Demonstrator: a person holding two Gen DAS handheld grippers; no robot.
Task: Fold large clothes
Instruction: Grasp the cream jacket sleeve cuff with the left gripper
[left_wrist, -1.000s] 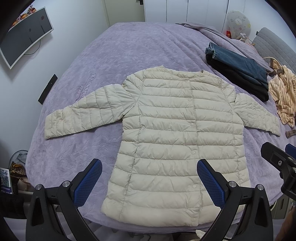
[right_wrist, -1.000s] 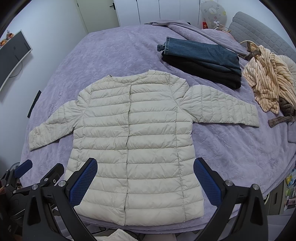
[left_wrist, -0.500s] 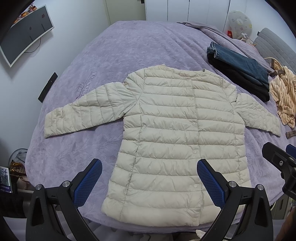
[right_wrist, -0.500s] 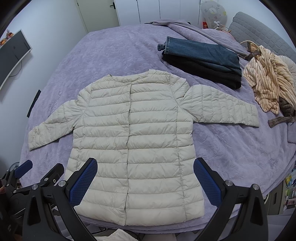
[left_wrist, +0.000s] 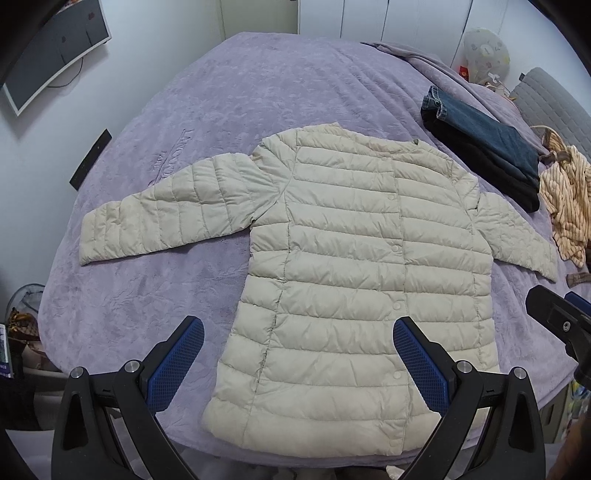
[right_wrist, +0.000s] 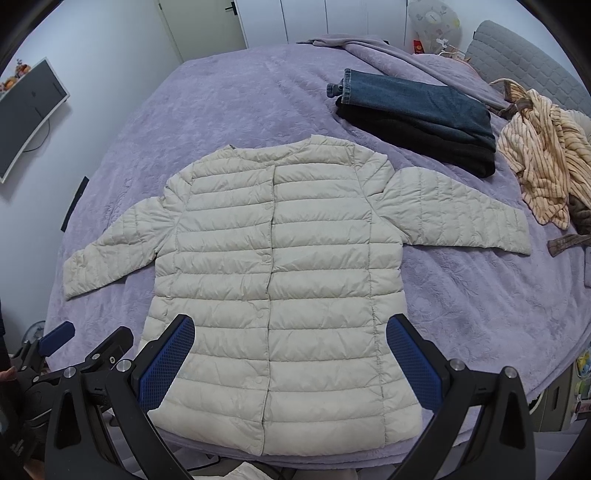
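A cream quilted puffer jacket (left_wrist: 354, 258) lies flat and buttoned on the purple bed, sleeves spread out to both sides, hem toward me; it also shows in the right wrist view (right_wrist: 280, 280). My left gripper (left_wrist: 297, 363) is open and empty, hovering above the hem's left part. My right gripper (right_wrist: 290, 360) is open and empty, above the hem's middle. The right gripper's body shows at the right edge of the left wrist view (left_wrist: 561, 325); the left gripper's body shows at the lower left of the right wrist view (right_wrist: 74, 362).
The purple bedspread (left_wrist: 240, 96) covers the bed. Folded jeans on a black garment (right_wrist: 417, 114) lie at the back right. A striped beige garment (right_wrist: 546, 158) is crumpled at the right edge. A monitor (left_wrist: 48, 44) hangs on the left wall.
Both views have drifted slightly: the jacket sits a little lower in the frames now. Both grippers stay open and the jacket has not moved on the bed.
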